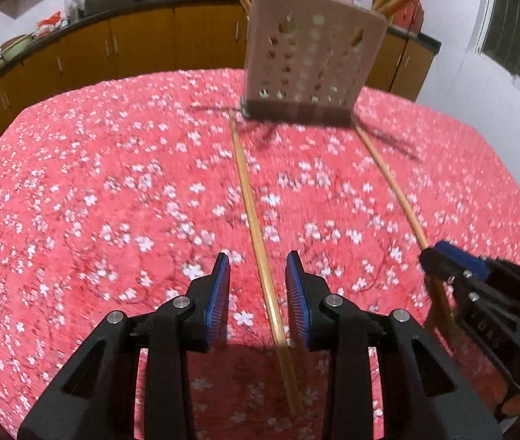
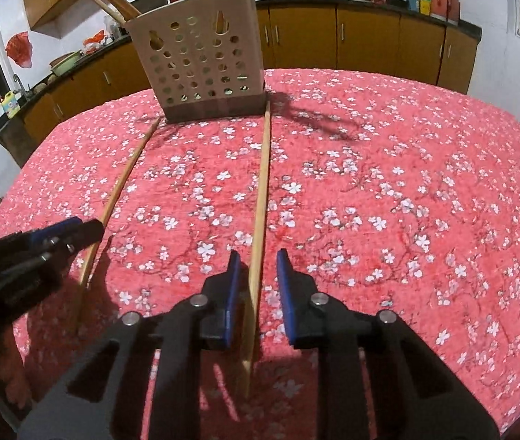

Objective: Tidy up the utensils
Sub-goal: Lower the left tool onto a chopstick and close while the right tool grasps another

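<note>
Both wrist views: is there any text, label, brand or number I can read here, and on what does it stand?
No text can be quoted with certainty.
right gripper, raised letters on its black body: too blurred to read.
coloured boxes on the counter: print too small to read.
jug by the sink: label too small to read.
utensil holder and tablecloth: no text, only holes and flowers.

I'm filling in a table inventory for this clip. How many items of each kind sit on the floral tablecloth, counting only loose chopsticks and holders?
Loose chopsticks lying on the cloth: 2, one under the left tool at, one under the right tool at
Perforated utensil holders: 1
Total: 3
The sticks standing inside the holder are cut off by the frame, so they are not counted.
</note>
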